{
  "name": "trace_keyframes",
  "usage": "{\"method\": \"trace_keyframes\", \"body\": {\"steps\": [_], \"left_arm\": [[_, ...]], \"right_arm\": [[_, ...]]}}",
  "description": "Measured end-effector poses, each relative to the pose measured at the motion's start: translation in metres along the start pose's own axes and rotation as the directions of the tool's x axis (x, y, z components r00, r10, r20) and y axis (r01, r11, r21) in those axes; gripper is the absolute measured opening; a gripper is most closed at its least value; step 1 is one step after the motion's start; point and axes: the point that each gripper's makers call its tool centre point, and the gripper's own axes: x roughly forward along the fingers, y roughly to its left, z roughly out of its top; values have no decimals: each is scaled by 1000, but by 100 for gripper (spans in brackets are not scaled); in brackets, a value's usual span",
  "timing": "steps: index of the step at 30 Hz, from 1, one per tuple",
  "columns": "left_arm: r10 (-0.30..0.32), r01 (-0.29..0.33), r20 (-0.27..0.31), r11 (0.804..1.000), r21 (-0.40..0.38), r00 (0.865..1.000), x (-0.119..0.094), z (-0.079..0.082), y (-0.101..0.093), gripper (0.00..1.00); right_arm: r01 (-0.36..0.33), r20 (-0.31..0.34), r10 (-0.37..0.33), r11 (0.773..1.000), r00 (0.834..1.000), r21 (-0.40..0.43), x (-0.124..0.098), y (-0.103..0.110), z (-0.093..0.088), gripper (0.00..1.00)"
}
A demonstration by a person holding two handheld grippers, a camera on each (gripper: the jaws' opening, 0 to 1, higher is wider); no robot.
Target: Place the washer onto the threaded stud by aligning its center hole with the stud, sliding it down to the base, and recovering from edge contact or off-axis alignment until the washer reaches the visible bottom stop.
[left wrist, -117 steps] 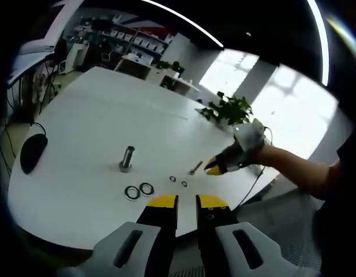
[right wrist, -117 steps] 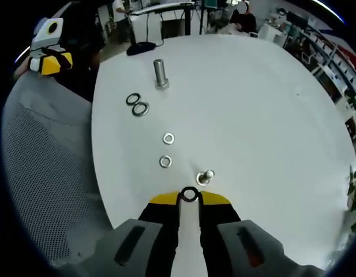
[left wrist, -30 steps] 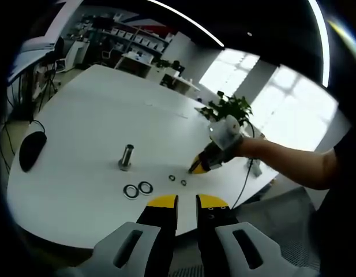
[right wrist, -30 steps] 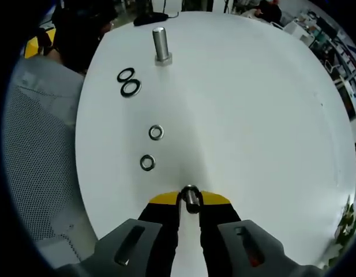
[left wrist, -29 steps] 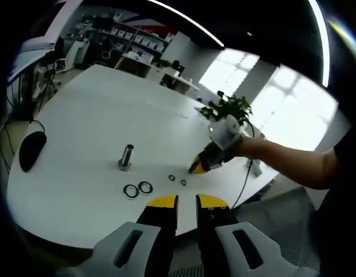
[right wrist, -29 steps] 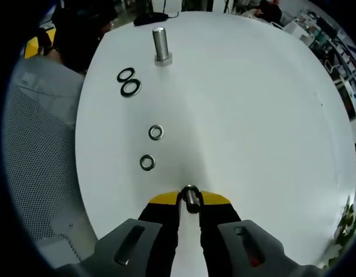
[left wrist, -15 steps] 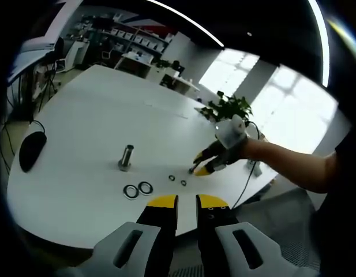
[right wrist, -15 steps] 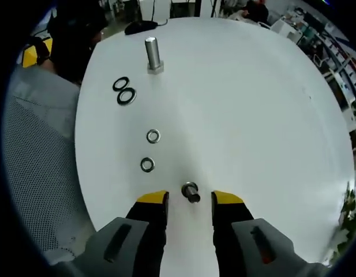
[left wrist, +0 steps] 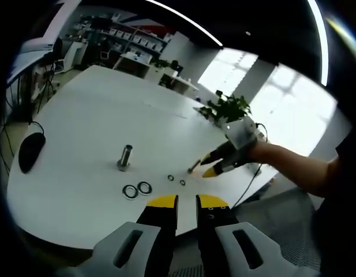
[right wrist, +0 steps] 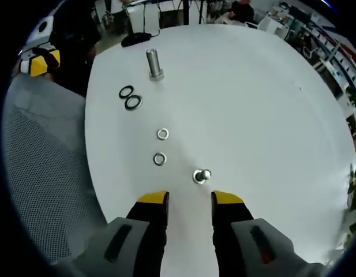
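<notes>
From where I stand, the left gripper [left wrist: 186, 202] hangs off the near edge of the white table [left wrist: 79, 115], its yellow-tipped jaws almost together with only a thin slit between them and nothing held. Beyond it stand a tall bolt [left wrist: 125, 157], two dark rings [left wrist: 137, 190] and two small washers [left wrist: 176, 180]. Further right, the threaded stud [left wrist: 193, 167] sits just ahead of the right gripper [left wrist: 211, 164], carried by a person's hand.

The right gripper [right wrist: 189, 199] has its jaws spread apart and empty, with the threaded stud [right wrist: 202, 176] just beyond their tips. A bright ring around the stud's base looks like the washer [right wrist: 198, 176], seated low. I judge the placing about done; the next move calls for checking it lies flat at the stop.

The right gripper view looks down on that base; the left gripper view adds a plant [left wrist: 227, 108] and bright windows.
</notes>
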Motion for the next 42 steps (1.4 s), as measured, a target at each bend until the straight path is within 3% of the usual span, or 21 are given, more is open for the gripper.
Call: {"method": "trace_keyframes", "body": {"steps": [6, 19, 28, 42], "left_arm": [[0, 0, 3, 1000, -1, 1000, 0, 1, 0, 10], [6, -6, 9, 1000, -3, 1000, 0, 1, 1, 10], [10, -10, 17, 1000, -2, 1000, -1, 3, 2, 10], [6, -6, 14, 1000, -5, 1000, -1, 2, 1, 10]], "right_arm": [[-53, 10, 53, 999, 999, 3, 6, 18, 1, 30], [-96, 56, 97, 995, 994, -22, 19, 40, 17, 30], [-72, 90, 77, 996, 993, -50, 31, 40, 27, 24], [-55, 109, 57, 998, 992, -21, 46, 38, 27, 22]]}}
